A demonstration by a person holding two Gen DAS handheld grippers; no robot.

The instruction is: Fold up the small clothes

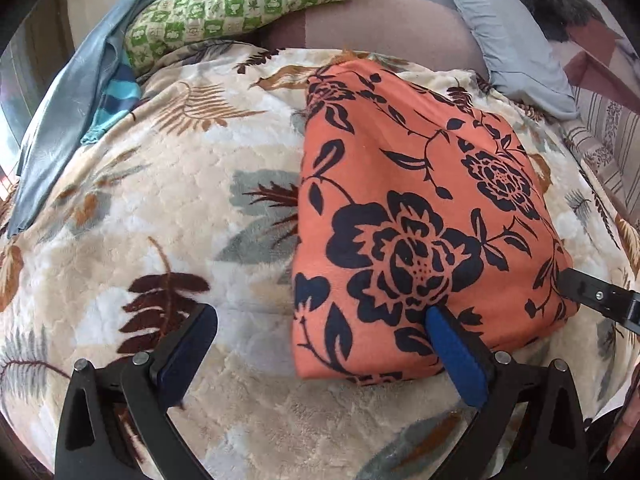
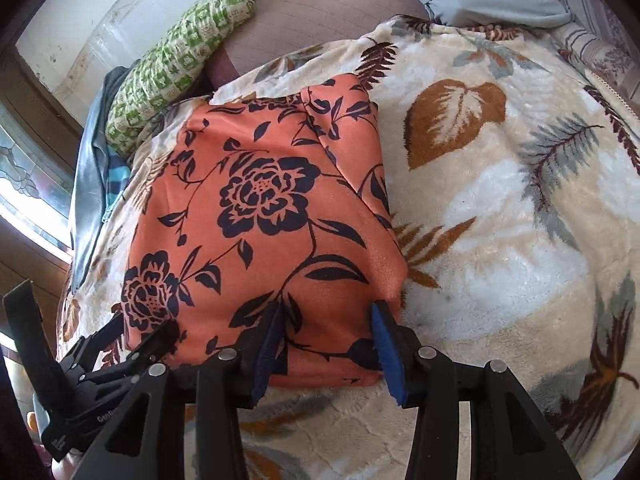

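A folded orange garment (image 1: 408, 184) with dark navy flowers lies flat on a cream leaf-patterned blanket (image 1: 168, 184). In the left wrist view my left gripper (image 1: 320, 312) stands wide open at the garment's near left corner. Its right finger (image 1: 452, 344) rests over the cloth and its left finger (image 1: 192, 336) is over bare blanket. In the right wrist view the garment (image 2: 272, 200) fills the middle. My right gripper (image 2: 327, 310) is open astride its near right edge, with cloth lying flat between the blue pads. Each gripper shows in the other's view, the right gripper (image 1: 592, 292) and the left gripper (image 2: 160, 336).
A green checked pillow (image 1: 240, 4) lies at the far edge, with a grey-blue garment (image 1: 68, 112) and a teal striped piece (image 1: 116, 96) beside it on the left. A pale blue pillow (image 1: 508, 36) and a dark fluffy thing (image 1: 556, 0) sit far right. A window (image 2: 36, 184) stands left.
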